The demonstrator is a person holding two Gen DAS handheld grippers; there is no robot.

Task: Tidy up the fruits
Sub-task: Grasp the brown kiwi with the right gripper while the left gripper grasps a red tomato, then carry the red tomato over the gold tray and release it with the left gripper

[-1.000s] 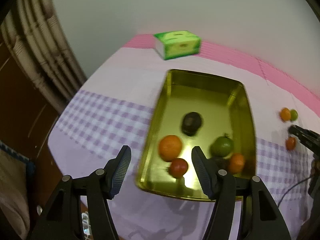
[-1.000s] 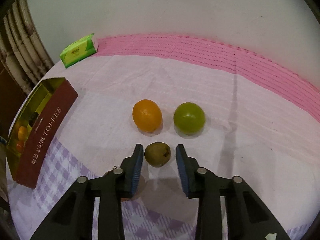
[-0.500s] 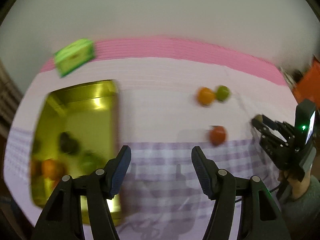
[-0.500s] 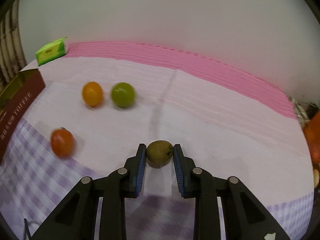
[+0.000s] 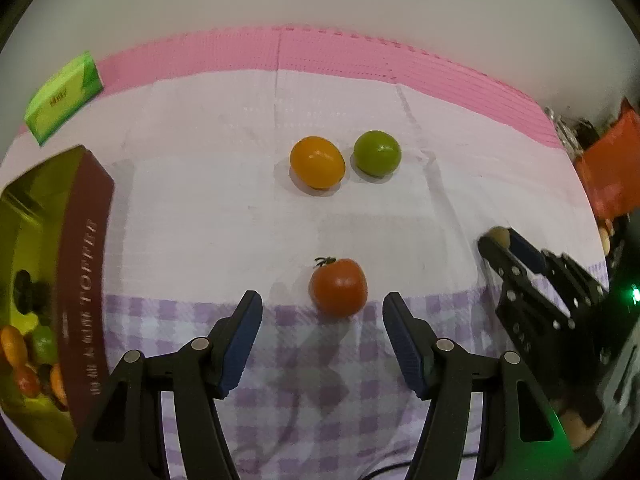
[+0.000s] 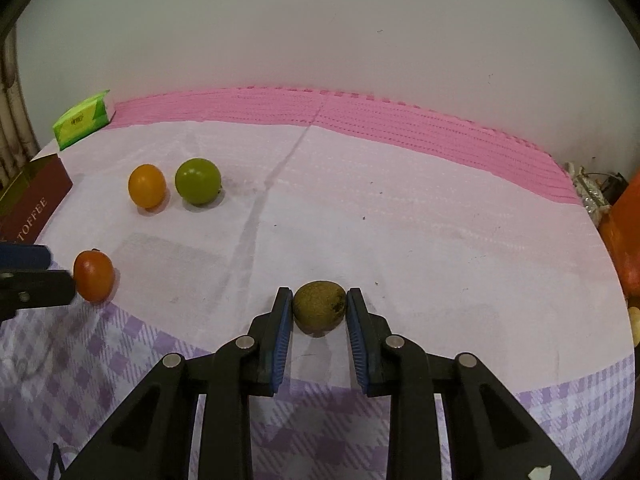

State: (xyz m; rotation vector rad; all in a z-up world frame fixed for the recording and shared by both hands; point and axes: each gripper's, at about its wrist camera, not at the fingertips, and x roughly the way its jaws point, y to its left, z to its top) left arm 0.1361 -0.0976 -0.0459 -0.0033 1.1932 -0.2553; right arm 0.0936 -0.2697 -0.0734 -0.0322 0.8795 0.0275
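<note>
- Your right gripper's [image 6: 319, 307] blue-padded fingers [image 6: 281, 336] are pinching the brown kiwi [image 6: 319, 307] from both sides, pads pressing against its skin, with the fruit sitting at the fingertips above the pale cloth [image 6: 400, 220].
- Your left gripper [image 5: 322, 315] is hanging with its fingers [image 5: 242, 336] spread wide and gripping nothing; the red tomato [image 5: 338, 287] is lying on the cloth just ahead of the gap between them, nearer the right-hand finger, stem pointing up and left.
- Beyond the tomato, the orange fruit [image 5: 317, 162] and the green fruit [image 5: 377, 153] are sitting side by side, just beside each other on the plain part of the cloth.
- Off to your left, the gold tin [image 5: 86, 264] with the maroon TOFFEE side is holding several fruits, blurred at the edge of the lens.
- A green tissue pack [image 5: 62, 96] is resting at the far left corner, by the pink mat [image 5: 360, 60].
- From the left wrist, your right gripper is showing at the right edge, the kiwi peeking at its tip.
</note>
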